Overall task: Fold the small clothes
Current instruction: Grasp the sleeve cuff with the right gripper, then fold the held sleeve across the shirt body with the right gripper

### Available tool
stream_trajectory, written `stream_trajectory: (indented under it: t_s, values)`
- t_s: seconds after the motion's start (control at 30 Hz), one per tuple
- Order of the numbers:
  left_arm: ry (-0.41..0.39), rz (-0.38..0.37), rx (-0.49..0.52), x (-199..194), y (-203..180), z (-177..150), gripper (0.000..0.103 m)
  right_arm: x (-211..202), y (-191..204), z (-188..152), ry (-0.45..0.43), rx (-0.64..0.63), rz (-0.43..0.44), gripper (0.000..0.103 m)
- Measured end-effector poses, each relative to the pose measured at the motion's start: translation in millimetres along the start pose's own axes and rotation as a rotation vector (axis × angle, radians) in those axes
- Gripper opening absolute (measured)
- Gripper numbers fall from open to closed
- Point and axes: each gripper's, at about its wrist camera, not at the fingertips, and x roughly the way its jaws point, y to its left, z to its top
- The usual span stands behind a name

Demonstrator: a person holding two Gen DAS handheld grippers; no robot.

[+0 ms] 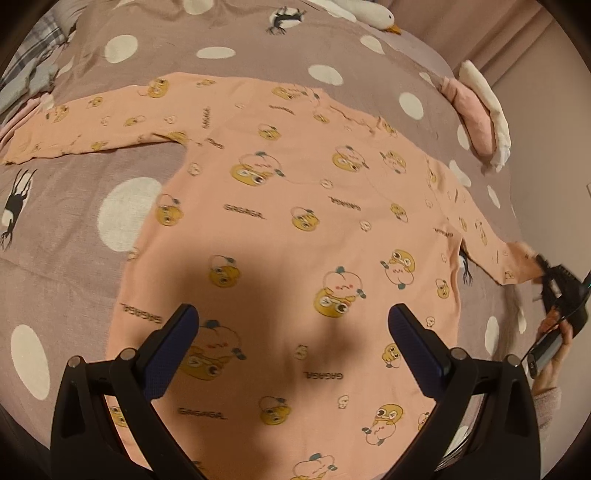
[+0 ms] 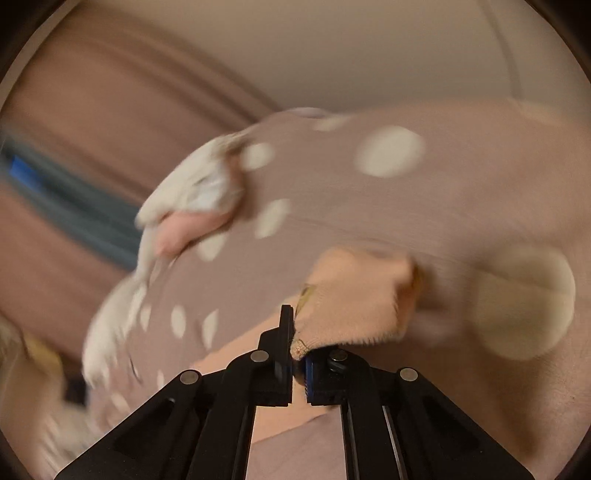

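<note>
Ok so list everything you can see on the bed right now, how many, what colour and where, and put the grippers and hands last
Shirt: one, peach with yellow cartoon prints, spread flat on the bed, long sleeves out to both sides.
Bedspread: one, mauve with white dots and black bird prints, under everything.
Plush goose: one, white with an orange beak, at the far edge of the bed.
Folded clothes: small stack, pink and white, beyond the shirt on the right.
Checked fabric: grey plaid, far left corner.
Left gripper: black with blue pads, jaws open above the shirt's lower part.
Right gripper: black, shut on the shirt's right cuff.
Hand: holds the right gripper, pale knitted sleeve.
</note>
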Motion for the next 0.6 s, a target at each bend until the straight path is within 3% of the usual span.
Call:
stream_trajectory:
  t_s: [0.2, 0.33, 0.43, 0.6]
  values:
    - [-0.035, -0.013, -0.066, -19, 32, -6, 0.102, 10, 131, -17, 0.045, -0.359, 0.003, 0.007]
    - [-0.046, -0.007, -0.120, -26, 58, -8, 0.102, 25, 215, -52, 0.063, -0.560, 0.033, 0.007]
    - [-0.058, 0.002, -0.165, -31, 79, -9, 0.102, 44, 277, -99, 0.076, -0.746, 0.051, 0.007]
    - [-0.064, 0.025, -0.217, -35, 110, -7, 0.102, 84, 336, -205, 0.118, -1.059, 0.016, 0.007]
